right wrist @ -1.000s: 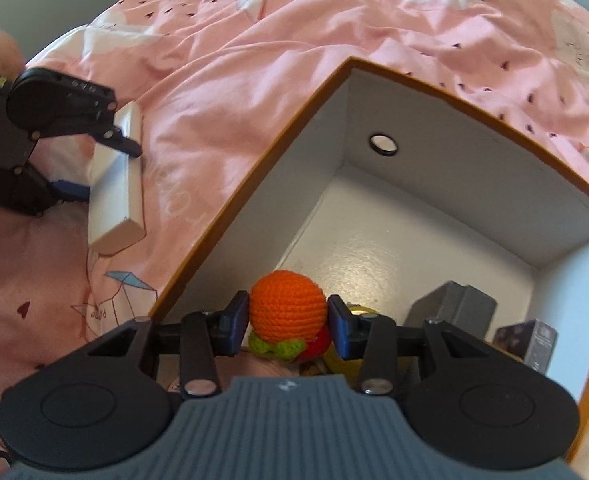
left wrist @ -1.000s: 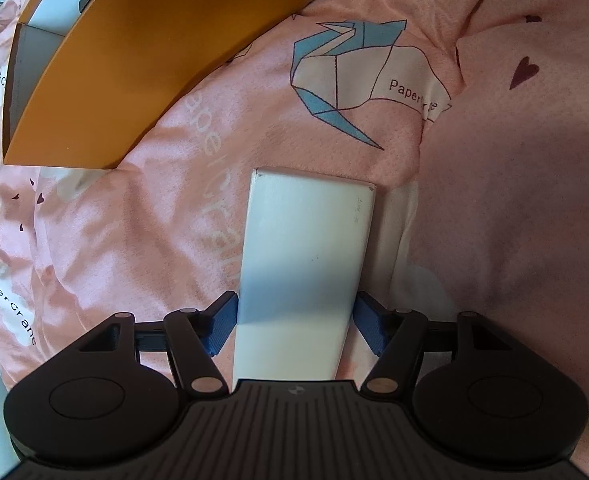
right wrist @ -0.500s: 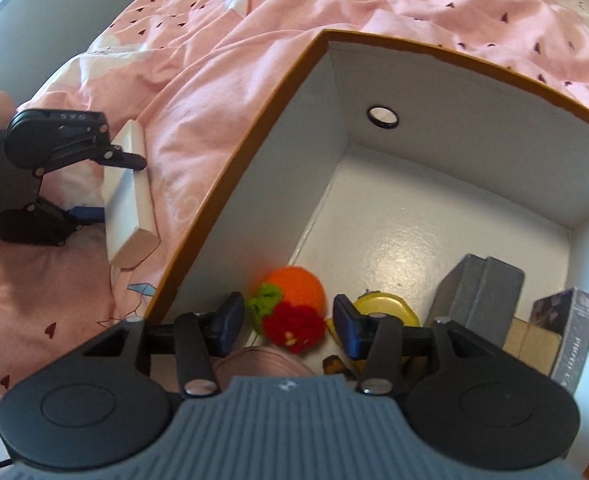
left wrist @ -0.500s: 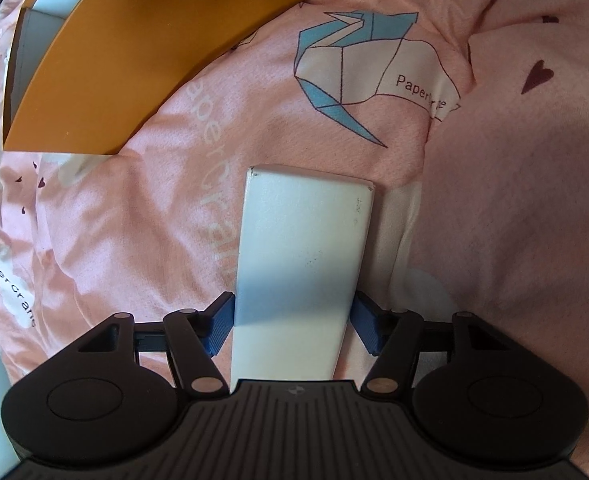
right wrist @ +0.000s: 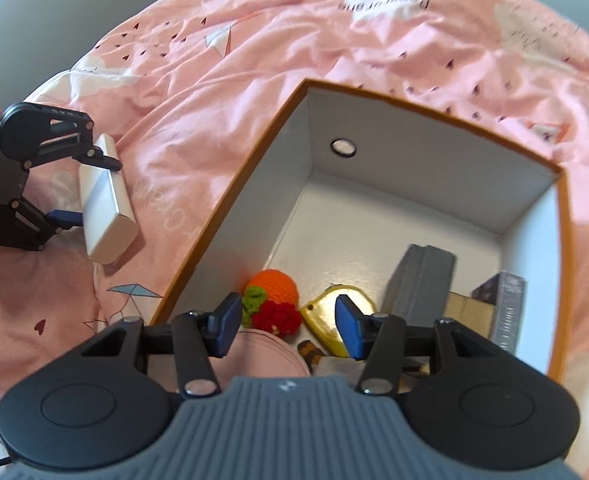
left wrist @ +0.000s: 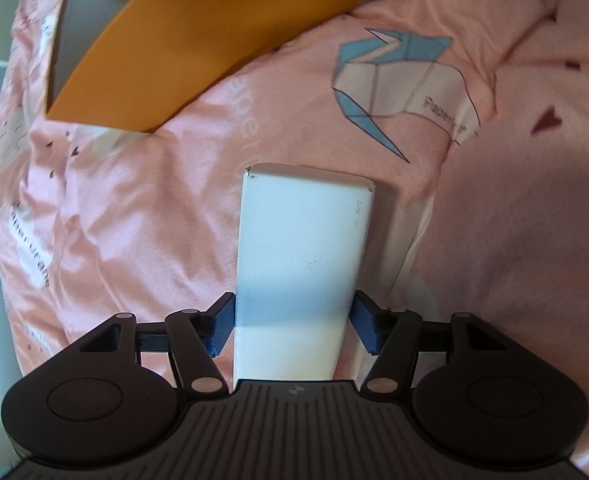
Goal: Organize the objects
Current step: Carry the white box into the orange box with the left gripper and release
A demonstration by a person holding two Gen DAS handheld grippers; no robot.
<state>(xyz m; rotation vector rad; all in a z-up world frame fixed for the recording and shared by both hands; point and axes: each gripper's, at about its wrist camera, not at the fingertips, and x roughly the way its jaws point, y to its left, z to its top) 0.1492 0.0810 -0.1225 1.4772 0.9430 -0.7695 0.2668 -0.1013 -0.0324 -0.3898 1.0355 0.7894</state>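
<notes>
In the left wrist view, the left gripper (left wrist: 294, 322) sat low in the frame, its blue pads pressed on the near end of the white box (left wrist: 300, 264) lying on the pink bedspread (left wrist: 142, 216). The orange storage box (left wrist: 198, 36) crossed the upper left. A good lift would keep the white box level and clear that orange wall.

In the right wrist view, the right gripper (right wrist: 288, 324) stood open and empty at bottom centre, above the crocheted orange toy (right wrist: 274, 300) on the storage box's floor. It should withdraw straight up.

Pink bedsheet (left wrist: 142, 216) with small dark hearts and a blue-and-white paper crane print (left wrist: 398, 84). Orange box (right wrist: 422, 184), white inside. Plain white block (left wrist: 300, 264). Orange crocheted ball (right wrist: 276, 286) with green and red parts.
</notes>
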